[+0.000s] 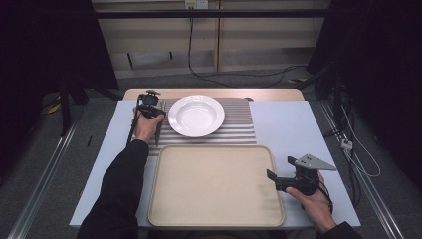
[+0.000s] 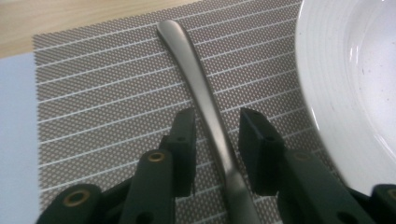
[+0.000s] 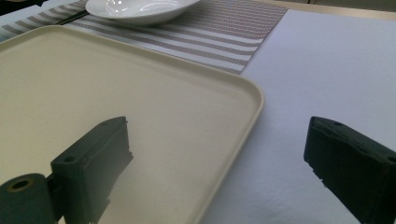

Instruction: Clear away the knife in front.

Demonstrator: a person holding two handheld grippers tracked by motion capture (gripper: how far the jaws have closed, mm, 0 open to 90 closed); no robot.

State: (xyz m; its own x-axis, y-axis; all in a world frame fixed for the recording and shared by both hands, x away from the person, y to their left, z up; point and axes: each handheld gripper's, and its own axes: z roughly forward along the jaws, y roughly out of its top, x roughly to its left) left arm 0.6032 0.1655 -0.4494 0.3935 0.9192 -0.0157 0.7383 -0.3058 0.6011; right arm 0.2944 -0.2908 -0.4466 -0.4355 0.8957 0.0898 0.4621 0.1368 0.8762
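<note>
A slim brushed-metal utensil handle (image 2: 205,100) lies on the woven grey placemat with thin white stripes (image 2: 107,93), just beside the round, glossy white ceramic plate (image 1: 196,115). The left gripper (image 2: 217,149), reached out beside the plate, straddles this handle; its jaws stand a little off it on either side, not gripping. Near the plate, the right gripper (image 3: 219,163) hovers released over the edge of the smooth beige plastic tray (image 1: 214,184).

I'm looking at a lab-style recording space: black curtains (image 1: 45,50) hang on both sides, metal floor rails (image 1: 42,174) flank the counter (image 1: 298,129), loose cables (image 1: 239,74) trail across grey carpet, and a mock dining placemat (image 1: 239,127) lies staged on top.
</note>
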